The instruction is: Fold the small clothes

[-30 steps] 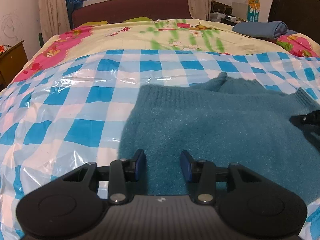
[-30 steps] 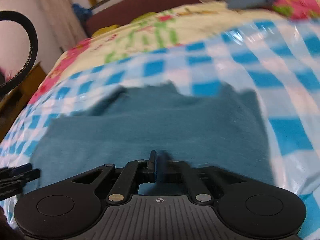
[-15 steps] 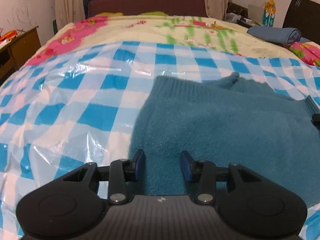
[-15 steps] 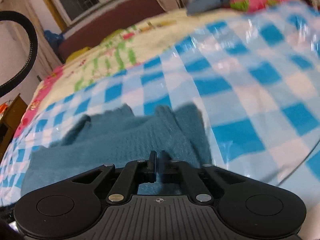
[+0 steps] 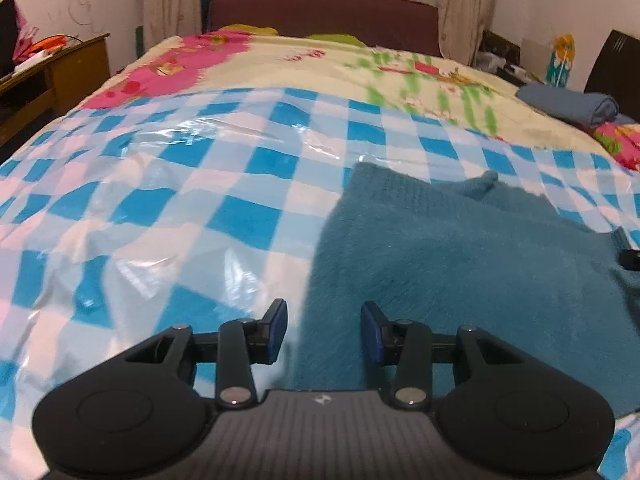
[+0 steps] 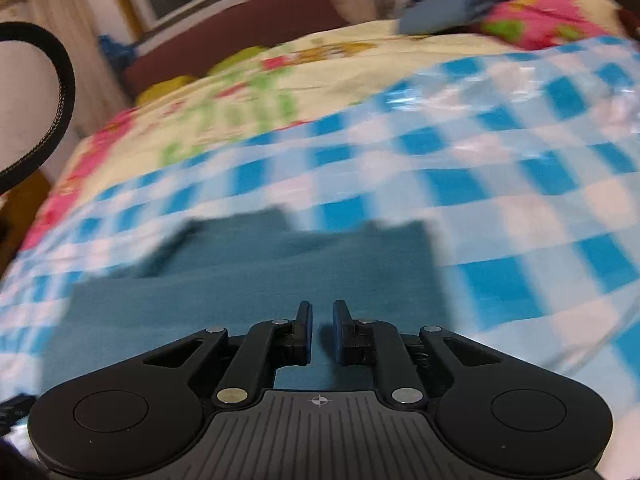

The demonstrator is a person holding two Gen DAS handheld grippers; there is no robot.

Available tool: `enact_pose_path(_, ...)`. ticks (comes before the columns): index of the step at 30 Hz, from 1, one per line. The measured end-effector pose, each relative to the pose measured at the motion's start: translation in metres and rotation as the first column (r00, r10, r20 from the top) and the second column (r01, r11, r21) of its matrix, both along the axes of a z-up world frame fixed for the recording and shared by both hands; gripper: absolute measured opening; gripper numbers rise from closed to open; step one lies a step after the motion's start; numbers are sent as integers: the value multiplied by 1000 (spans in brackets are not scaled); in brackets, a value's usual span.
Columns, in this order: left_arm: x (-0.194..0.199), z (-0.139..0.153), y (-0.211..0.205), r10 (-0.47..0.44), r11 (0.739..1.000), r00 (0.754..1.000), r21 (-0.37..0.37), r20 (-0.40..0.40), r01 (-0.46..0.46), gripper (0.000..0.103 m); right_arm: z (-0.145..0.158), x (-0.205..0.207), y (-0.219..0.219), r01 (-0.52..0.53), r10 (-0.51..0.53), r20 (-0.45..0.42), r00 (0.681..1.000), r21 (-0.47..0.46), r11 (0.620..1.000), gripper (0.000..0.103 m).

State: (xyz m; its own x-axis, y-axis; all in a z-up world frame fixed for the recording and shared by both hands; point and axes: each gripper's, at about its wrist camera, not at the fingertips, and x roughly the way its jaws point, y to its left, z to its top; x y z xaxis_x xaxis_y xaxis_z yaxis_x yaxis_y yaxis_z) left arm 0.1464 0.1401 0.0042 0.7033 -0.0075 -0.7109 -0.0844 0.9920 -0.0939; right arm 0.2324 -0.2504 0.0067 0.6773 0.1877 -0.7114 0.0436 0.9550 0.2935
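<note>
Teal fuzzy knitted sweater [image 5: 460, 264] lies flat on a glossy blue-and-white checked plastic sheet [image 5: 160, 208] that covers the near part of a bed, its ribbed hem edge turned toward the headboard and its nap soft and brushed. No readable writing or brand shows on any of it; a small pale emblem sits on the ridged grey body of each tool, too small to make out. At far left in the left wrist view stands a brown wooden side table [image 5: 60, 68] against a white wall. The crinkled sheet catches the light in shiny folds, and beyond it lies a cream bedspread printed with pink and green flowers [image 5: 320, 64], ending at a dark maroon padded headboard [image 5: 320, 12]. The left gripper [image 5: 324, 320] hovers over the sweater's left edge, its blue-padded fingers spread wide with nothing between them. Farther right on the bed rests a folded grey-blue cloth bundle [image 5: 572, 104], and behind it a yellow-and-teal printed carton [image 5: 560, 60] whose lettering cannot be read. In the blurred right wrist view the right gripper [image 6: 322, 320] sits above the sweater's near edge, its black fingers parted by a narrow gap and gripping nothing, with the checked sheet bare to its right.
</note>
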Motion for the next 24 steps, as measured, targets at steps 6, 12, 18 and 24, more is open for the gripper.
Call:
enact_pose_path(6, -18, -5, 16, 56, 998, 998, -38, -24, -57, 47, 1, 18, 104, -241, 244, -45, 969, 76, 968, 25)
enact_pose_path(12, -20, -14, 20, 52, 997, 998, -63, -38, -54, 48, -4, 22, 172, -364, 367, -45, 929, 55, 930, 28)
enact_pose_path(18, -19, -5, 12, 28, 999, 999, -43, -27, -29, 47, -17, 15, 158, -348, 350, -75, 934, 38, 937, 27)
enact_pose_path(24, -10, 24, -31, -114, 993, 991, -19, 66, 115, 48, 18, -32, 50, -156, 155, 26, 988, 83, 984, 33)
